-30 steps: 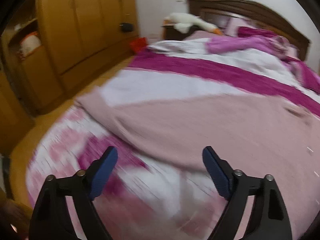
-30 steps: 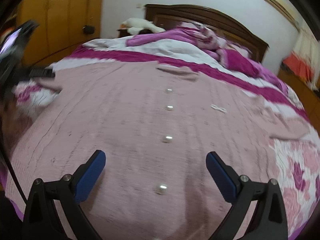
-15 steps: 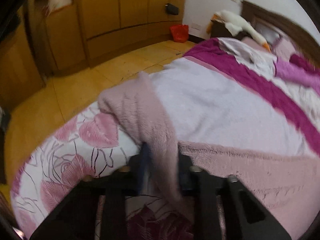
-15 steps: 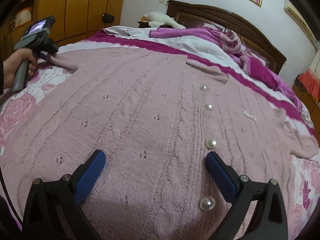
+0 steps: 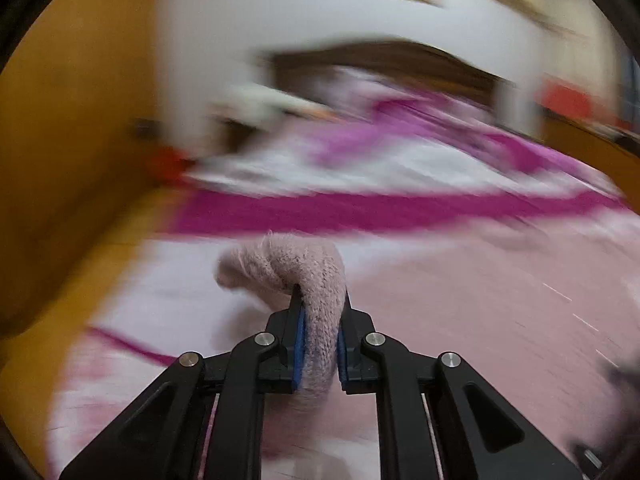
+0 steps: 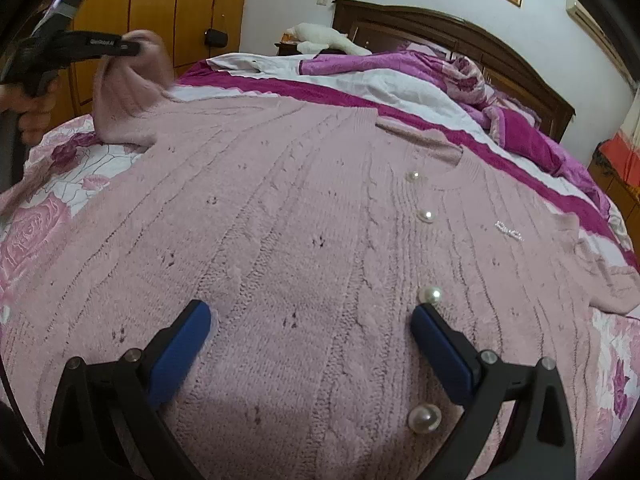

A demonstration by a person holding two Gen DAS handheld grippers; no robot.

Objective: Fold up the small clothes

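Pink cardigan spread on floral bedspread, dark wooden headboard, orange wardrobe

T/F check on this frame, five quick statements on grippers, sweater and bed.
1. The left gripper is shut on the sleeve of the pink sweater. True.
2. The right gripper clamps the sweater's hem. False: it is open, its fingers spread over the sweater front.
3. The sweater lies back side up. False: its pearl buttons face up.
4. A white plush toy sits near the headboard. True.
5. The sleeve lies flat on the bed. False: it is lifted above the floral cover.
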